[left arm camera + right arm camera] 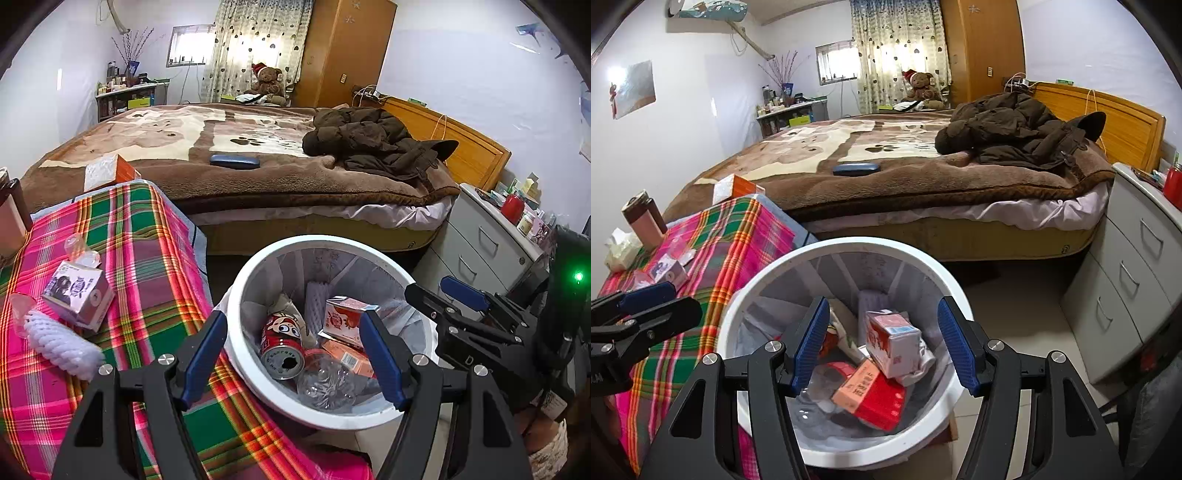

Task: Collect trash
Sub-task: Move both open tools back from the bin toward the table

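A white trash bin stands on the floor beside a table with a plaid cloth. In the bin lie a red can, a clear plastic bottle, a white-and-red carton and an orange box. My left gripper hangs open over the bin with nothing between its blue pads. My right gripper is open above the bin as well, empty. On the cloth rest a small milk carton, a white foam net and clear plastic scraps.
A bed with a brown blanket, a dark jacket and a blue case fills the back. White drawers stand to the right of the bin. A tissue box and a pink flask sit on the table's far side.
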Available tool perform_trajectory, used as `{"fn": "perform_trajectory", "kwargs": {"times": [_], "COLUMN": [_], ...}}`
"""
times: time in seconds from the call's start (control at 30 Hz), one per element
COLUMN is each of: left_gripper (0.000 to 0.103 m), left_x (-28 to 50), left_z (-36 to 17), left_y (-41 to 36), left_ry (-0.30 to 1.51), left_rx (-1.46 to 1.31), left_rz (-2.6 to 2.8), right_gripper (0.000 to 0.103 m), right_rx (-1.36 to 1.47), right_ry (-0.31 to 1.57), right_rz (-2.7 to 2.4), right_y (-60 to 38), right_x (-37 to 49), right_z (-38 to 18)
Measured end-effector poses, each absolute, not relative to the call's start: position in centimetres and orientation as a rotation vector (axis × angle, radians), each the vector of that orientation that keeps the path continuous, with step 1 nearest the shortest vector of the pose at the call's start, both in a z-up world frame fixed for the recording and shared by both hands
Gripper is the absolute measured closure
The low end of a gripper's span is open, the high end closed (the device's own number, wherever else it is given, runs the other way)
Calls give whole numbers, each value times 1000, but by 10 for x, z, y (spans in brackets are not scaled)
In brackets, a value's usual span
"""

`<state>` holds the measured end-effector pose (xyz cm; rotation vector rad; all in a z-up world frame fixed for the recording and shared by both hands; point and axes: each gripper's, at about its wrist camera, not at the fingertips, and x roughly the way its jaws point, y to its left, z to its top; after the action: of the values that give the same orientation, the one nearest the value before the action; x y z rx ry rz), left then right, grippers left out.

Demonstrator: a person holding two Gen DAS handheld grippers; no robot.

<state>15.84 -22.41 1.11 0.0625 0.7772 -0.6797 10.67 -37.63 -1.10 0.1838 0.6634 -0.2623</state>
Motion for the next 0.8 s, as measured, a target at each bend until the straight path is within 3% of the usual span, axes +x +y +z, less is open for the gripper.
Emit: {"fn": "perform_trajectory", "kwargs": {"times": [0.8], "left_gripper": [27], "left_x": [168], "left_z": [16], "left_y": [-112], "left_ry": [742], "left_rx": [-36], "left_rz": [-475], "right_gripper": [40], "right_rx": [155], "right_ry": [612], "right_rz": [-105], "right_y": [-314], "right_x": [119], "right_z": [-1]}}
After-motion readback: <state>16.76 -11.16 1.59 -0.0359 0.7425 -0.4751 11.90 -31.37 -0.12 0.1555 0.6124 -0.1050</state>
